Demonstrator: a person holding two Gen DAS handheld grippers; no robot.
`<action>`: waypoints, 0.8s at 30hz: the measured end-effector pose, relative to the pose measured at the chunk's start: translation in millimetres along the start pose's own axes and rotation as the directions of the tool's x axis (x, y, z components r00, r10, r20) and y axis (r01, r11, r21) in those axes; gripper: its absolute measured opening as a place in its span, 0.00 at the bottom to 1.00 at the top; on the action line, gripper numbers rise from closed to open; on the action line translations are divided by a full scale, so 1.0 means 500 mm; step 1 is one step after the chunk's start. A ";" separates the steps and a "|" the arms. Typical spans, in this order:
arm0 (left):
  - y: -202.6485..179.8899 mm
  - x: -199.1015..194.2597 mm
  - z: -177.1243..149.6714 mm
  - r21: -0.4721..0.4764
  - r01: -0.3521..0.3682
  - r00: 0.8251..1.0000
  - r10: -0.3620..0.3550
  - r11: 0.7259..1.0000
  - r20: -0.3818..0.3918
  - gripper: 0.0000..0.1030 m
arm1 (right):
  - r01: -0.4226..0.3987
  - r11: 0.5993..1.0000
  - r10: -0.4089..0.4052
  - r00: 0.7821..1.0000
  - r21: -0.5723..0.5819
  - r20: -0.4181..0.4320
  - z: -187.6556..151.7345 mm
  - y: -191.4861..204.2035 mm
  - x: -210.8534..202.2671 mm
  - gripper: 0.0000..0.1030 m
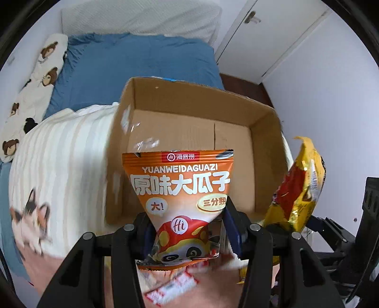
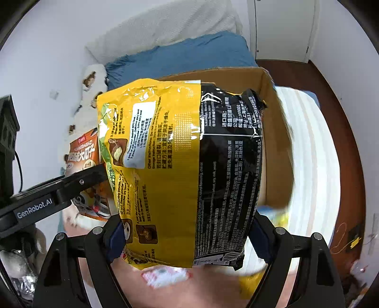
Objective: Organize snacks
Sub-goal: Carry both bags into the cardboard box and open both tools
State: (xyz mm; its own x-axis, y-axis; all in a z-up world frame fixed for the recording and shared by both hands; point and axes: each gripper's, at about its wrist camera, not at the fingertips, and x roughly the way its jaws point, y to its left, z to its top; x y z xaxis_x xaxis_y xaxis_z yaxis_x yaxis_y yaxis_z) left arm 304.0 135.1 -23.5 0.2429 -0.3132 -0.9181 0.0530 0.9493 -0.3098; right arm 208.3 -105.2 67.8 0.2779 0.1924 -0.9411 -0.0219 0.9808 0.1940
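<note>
Left gripper (image 1: 187, 239): closed on the lower part of the orange seed packet (image 1: 180, 189); blue pads pinched against both sides of the packet, which narrows between them.
Orange seed packet: held upright above the bed, white lettering facing the left wrist camera; top edge in front of the open cardboard box (image 1: 265, 123); bottom edge hanging below the pads.
Right gripper (image 2: 187, 239): clamped on the yellow and black noodle packet (image 2: 180, 170); jaws set wide, one blue pad on each side edge of the packet.
Yellow and black noodle packet: held upright, printed back toward the right wrist camera, covering most of the box behind it; in the left wrist view, just to the right of the orange packet, apart from it.
Cardboard box: open at the top, resting on the striped cream blanket (image 1: 71, 151); inner floor bare where visible.
Striped cream blanket: spread over the near part of the bed, cat picture on the left side.
Blue sheet (image 1: 142, 66): beyond the box, white pillow (image 1: 142, 16) at the far end.
Bear-print cushion (image 1: 30, 94): along the left edge of the bed.
Loose packets (image 1: 170, 289): on the bed below both grippers, blurred; kind not readable.
</note>
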 end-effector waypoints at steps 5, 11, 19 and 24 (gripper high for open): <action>0.012 0.157 0.109 -0.035 -0.008 0.993 0.004 0.999 -0.116 0.47 | 0.052 0.999 -0.052 0.994 -0.003 -0.092 0.125 -0.033 0.105 0.85; 0.038 0.264 0.154 -0.055 -0.038 0.982 0.027 0.998 -0.189 0.47 | 0.117 0.993 -0.119 0.974 -0.024 -0.193 0.205 -0.064 0.256 0.85; 0.065 0.311 0.162 -0.063 -0.059 0.968 0.042 0.996 -0.247 0.47 | 0.151 0.988 -0.151 0.956 -0.020 -0.250 0.237 -0.070 0.341 0.85; 0.074 0.298 0.152 -0.042 -0.071 0.963 0.058 0.997 -0.264 0.66 | 0.185 0.982 -0.188 0.940 -0.040 -0.285 0.275 -0.040 0.370 0.92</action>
State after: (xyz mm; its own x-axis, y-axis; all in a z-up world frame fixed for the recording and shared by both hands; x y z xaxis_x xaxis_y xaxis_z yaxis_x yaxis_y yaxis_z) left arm 416.0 125.5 -153.0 -0.0187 -0.2538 -0.9671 -0.0050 0.9672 -0.2538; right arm 392.2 -94.0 -72.0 -0.0082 0.0056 -1.0000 -0.0082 0.9999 0.0057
